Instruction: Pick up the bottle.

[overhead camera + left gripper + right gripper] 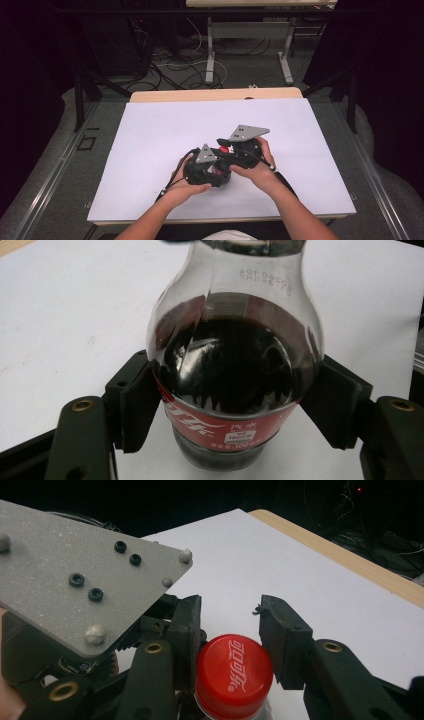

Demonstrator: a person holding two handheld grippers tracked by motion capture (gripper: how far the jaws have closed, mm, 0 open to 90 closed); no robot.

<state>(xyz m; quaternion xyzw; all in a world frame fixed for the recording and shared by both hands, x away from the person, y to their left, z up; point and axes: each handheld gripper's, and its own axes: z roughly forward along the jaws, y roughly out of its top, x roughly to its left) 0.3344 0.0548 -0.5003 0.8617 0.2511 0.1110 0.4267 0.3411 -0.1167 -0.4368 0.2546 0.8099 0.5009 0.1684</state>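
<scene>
The cola bottle (235, 375) stands upright on the white table cover (150, 135), near the middle of it and a little toward the person's edge, with dark drink inside and a red label low on its body. The left gripper (235, 405) is clenched on this bottle, one pad pressing each side of the round body just above the label. The right gripper (227, 635) is above the bottle, and its jaws grasp the red cap (233, 672) from two sides.
</scene>
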